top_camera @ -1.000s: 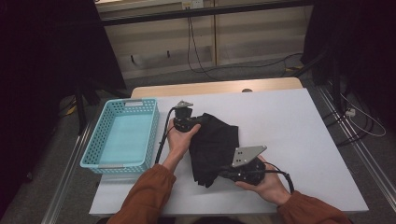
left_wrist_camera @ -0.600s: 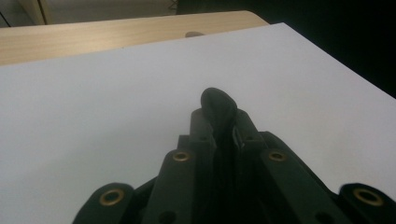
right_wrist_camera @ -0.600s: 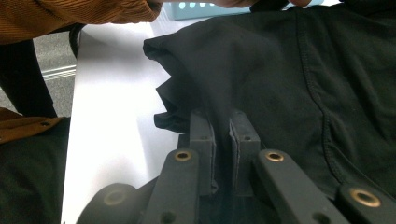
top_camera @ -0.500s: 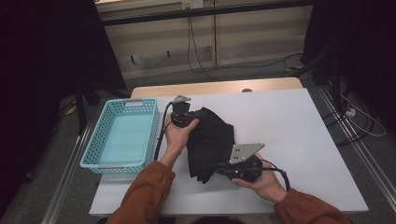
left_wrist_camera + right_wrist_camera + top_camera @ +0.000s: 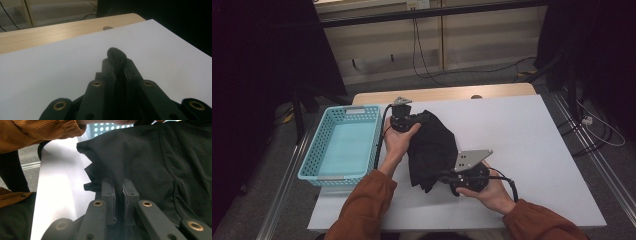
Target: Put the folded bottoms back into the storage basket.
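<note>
Meanwhile, a black garment (image 5: 432, 150) hangs bunched between the two grippers above the middle of the white surface (image 5: 532, 150). The left gripper (image 5: 403, 120) sits at the garment's far end, near the far right corner of a light blue basket (image 5: 319, 152); seen from the left gripper view, its jaws are pressed together on a fold of the dark cloth (image 5: 117, 56), a rounded tip of which pokes out beyond the fingertips. The right gripper (image 5: 444, 175) is at the garment's near end, its grey three-cornered plate tilted up, and its jaws are likewise clamped on the fabric: in the right gripper view the cloth (image 5: 150, 157) spreads away from the pinch, with a seam curving down at the right. An orange sleeve (image 5: 40, 131) shows at the top left of that view. The basket stands on the left part of the surface, just beside the left hand (image 5: 398, 142).
</note>
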